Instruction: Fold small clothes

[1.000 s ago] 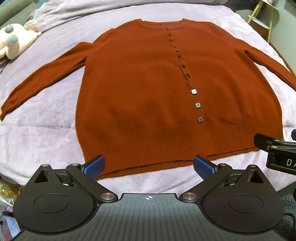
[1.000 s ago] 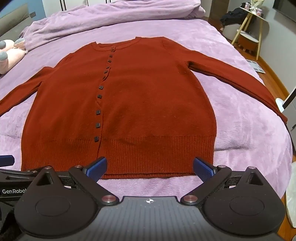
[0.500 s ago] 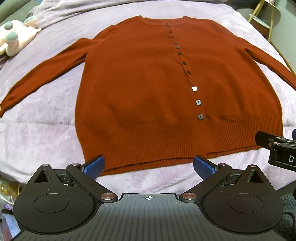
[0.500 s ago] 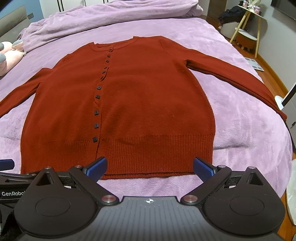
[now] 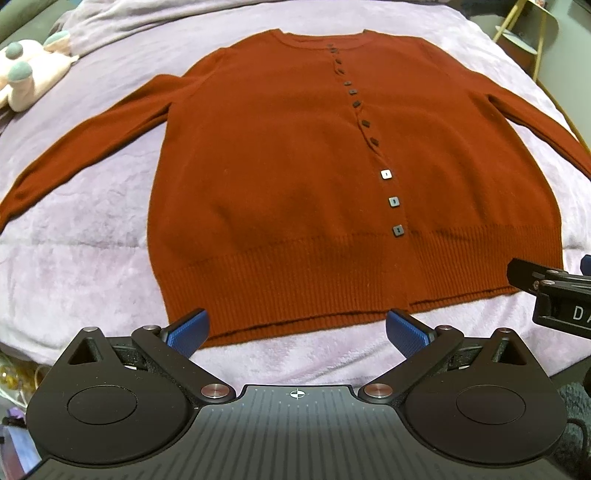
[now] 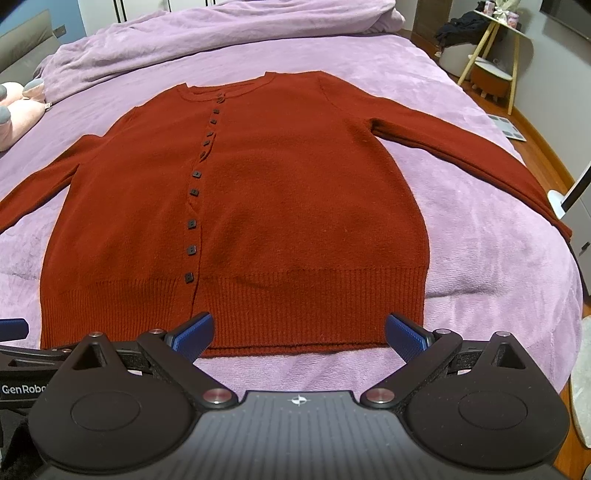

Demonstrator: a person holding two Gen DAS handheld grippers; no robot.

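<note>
A rust-red buttoned cardigan [image 5: 280, 177] lies flat, face up, on a lilac bed cover [image 5: 74, 258], sleeves spread to both sides, ribbed hem nearest me. It also shows in the right wrist view [image 6: 295, 206]. My left gripper [image 5: 297, 332] is open and empty, its blue pads just short of the hem at the left half. My right gripper [image 6: 299, 334] is open and empty, just short of the hem at the right half. The right gripper's body shows in the left wrist view [image 5: 554, 295].
A pink plush toy [image 5: 26, 77] lies at the far left of the bed. A bunched lilac duvet [image 6: 221, 33] lies at the head. A wooden side table [image 6: 495, 62] and floor lie off the bed's right edge [image 6: 569, 295].
Both grippers have moved slightly forward toward the hem, so the cardigan sits a little nearer. The jaws stay open.
</note>
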